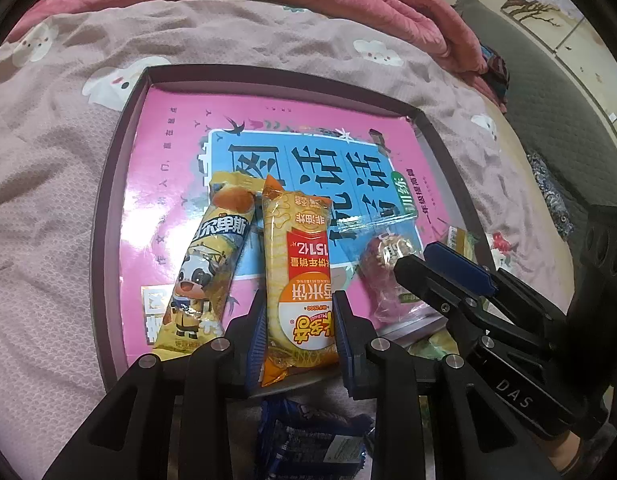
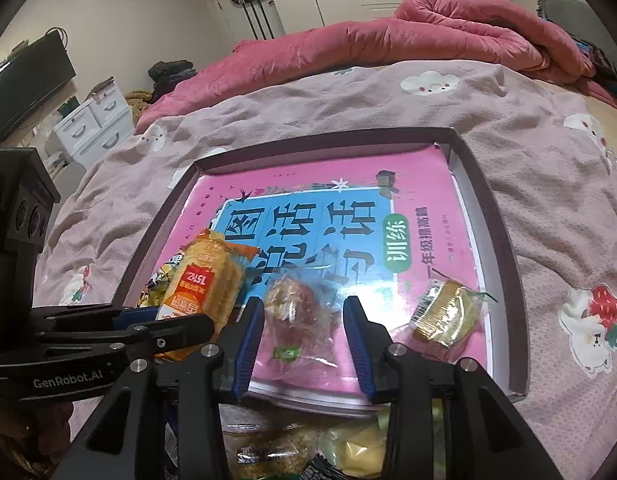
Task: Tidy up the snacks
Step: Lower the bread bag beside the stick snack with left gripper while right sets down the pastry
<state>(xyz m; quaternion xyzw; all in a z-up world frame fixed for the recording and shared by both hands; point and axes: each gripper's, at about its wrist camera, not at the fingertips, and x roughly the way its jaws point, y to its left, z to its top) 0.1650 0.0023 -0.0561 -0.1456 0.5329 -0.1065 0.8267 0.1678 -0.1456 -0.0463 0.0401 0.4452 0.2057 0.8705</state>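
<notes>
Much of the loose snack pile at the near edge of the box is hidden under the gripper frames: a dark blue packet [image 1: 308,440] shows only in part in the left wrist view, and a pale yellow packet [image 2: 358,446] is cut off by the right one. The clear-wrapped reddish snack [image 2: 300,320] is hard to identify through its glare.

The left gripper [image 1: 300,326] tilts steeply down, its blue pads pinching the orange rice-cracker pack [image 1: 296,280], which lies on the pink book [image 1: 168,128] inside the dark-rimmed box [image 1: 104,208], beside a yellow cow-printed snack bar [image 1: 206,276]. The right gripper [image 2: 304,326] angles down too, jaws straddling the reddish snack; whether the pads press it I cannot tell. A gold-foil snack [image 2: 448,314] lies just to the right.
</notes>
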